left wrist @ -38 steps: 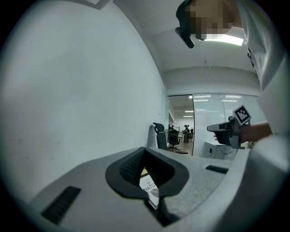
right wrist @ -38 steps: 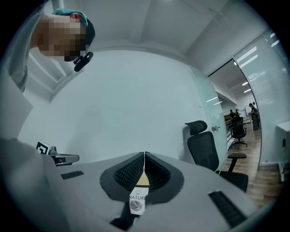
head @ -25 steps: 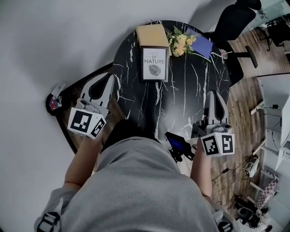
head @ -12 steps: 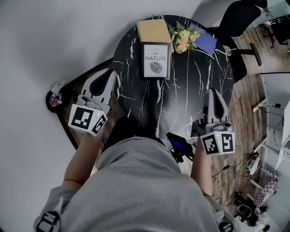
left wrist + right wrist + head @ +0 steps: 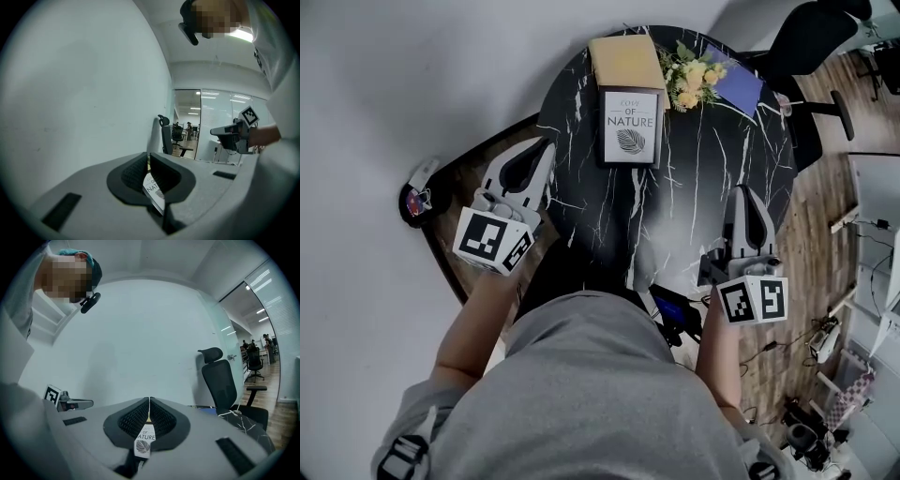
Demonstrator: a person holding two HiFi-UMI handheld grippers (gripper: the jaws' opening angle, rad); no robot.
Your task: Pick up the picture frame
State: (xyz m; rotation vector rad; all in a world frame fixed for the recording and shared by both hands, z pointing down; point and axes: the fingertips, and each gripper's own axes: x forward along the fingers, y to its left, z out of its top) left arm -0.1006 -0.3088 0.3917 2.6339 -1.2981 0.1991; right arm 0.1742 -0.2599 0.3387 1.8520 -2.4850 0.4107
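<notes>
Both grippers are edging in toward the round black worktop (image 5: 694,197). In the head view the left gripper (image 5: 546,146) is now bringing its tips to the worktop's left rim, a little closer than a second ago. The right gripper (image 5: 746,193) is hanging over the near right part and has barely shifted in the picture. Neither is opening yet: each gripper's own view is showing its ribbed pads pressed together with nothing between them. The picture frame (image 5: 630,127) is only peeking through the gap below the pads, far beyond the tips. The frame is staying where it was, at the far side of the worktop with its "OF NATURE" print facing the person. Its top edge is meeting a tan box (image 5: 623,58), and yellow flowers (image 5: 694,80) and a blue book (image 5: 737,87) are sitting to its right. It is looking propped up rather than flat, though that is hard to tell. This is reading as the start of the approach: the frame is untouched, both grippers are well apart from it, and whichever takes it will be needing to spread its jaws first.
</notes>
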